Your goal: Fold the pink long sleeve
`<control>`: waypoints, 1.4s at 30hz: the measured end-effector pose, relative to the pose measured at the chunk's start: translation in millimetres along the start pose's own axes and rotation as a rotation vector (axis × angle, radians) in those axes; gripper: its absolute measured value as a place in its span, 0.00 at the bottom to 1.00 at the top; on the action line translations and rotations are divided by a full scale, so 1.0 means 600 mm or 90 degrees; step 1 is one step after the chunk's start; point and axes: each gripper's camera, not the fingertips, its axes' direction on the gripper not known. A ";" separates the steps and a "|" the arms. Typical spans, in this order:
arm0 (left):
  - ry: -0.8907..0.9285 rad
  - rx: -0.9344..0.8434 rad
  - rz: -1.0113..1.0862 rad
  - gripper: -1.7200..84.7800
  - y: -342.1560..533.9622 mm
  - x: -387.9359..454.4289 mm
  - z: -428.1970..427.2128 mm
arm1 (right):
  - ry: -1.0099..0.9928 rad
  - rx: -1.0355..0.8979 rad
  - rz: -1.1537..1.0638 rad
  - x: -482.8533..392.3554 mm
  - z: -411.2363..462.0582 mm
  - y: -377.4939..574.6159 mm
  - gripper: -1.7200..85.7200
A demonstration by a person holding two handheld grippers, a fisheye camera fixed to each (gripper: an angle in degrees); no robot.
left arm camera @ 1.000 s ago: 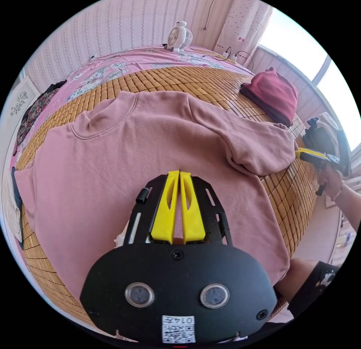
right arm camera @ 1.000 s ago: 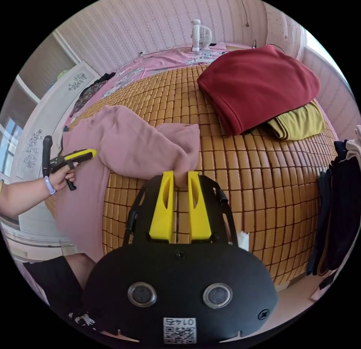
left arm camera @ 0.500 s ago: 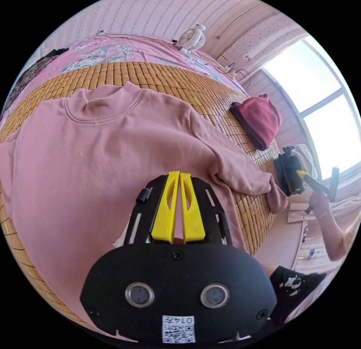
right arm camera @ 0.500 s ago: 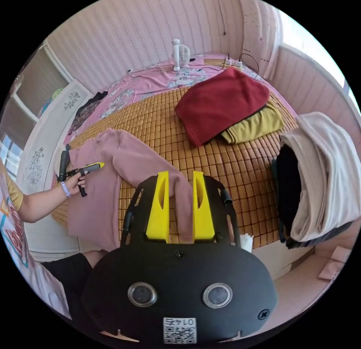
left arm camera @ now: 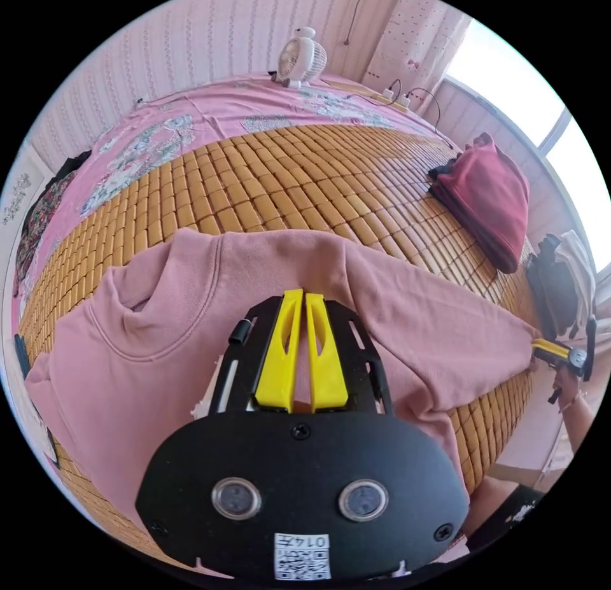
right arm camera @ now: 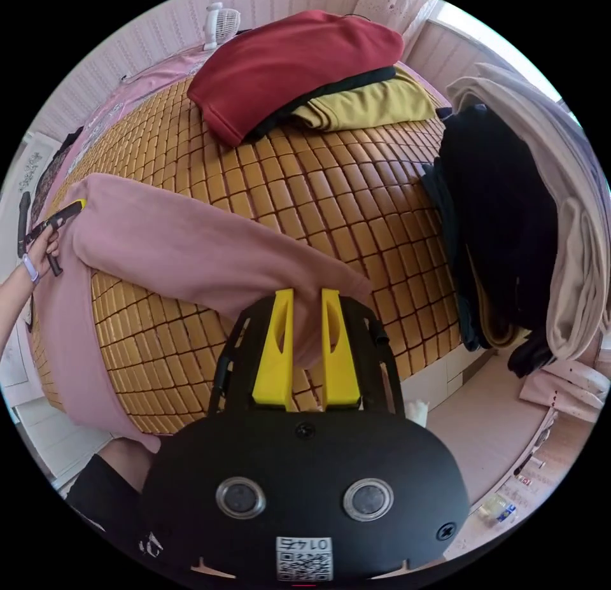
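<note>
Cloth sits pinched between both pairs of my jaws. My left gripper (left arm camera: 303, 294) is clamped on the pink top (left arm camera: 191, 335), its jaws nearly together with a thin fold of fabric between them, just below the shoulder and beside the collar (left arm camera: 146, 326). The body of the top spreads out under and around that gripper, and one sleeve (left arm camera: 445, 342) runs away to my right. My right gripper (right arm camera: 305, 294) grips the end of that sleeve (right arm camera: 191, 252), with the cuff bunched between the jaws and the sleeve stretched back toward my left gripper (right arm camera: 63, 213), which shows at its far end with my hand (right arm camera: 39, 249) on the handle. In the left gripper view my right gripper (left arm camera: 552, 351) shows at the sleeve's tip. The top lies on a bamboo mat (left arm camera: 280, 170) over a pink sheet (left arm camera: 191, 116). Beyond my right gripper lie a red garment (right arm camera: 293, 62) over a yellow one (right arm camera: 366, 103), and beside them a dark and pale pile (right arm camera: 515, 208). A small fan (left arm camera: 299, 58) stands at the far edge.
</note>
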 end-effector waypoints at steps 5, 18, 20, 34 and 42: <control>-0.067 -0.008 0.050 0.01 -0.013 0.041 -0.009 | 0.134 0.062 0.052 0.019 -0.024 -0.033 0.09; -0.086 0.018 0.024 0.01 -0.008 0.090 -0.032 | 0.053 0.032 -0.023 0.010 0.012 0.009 0.01; -0.089 0.014 0.027 0.01 -0.018 0.106 -0.023 | 0.052 0.039 -0.005 0.019 0.013 0.009 0.01; -0.089 0.021 0.083 0.01 -0.060 0.146 0.047 | 0.033 0.093 0.084 0.059 0.041 0.014 0.01; -0.114 0.052 0.094 0.01 -0.019 0.145 0.085 | -0.048 0.053 0.123 0.089 0.057 0.003 0.01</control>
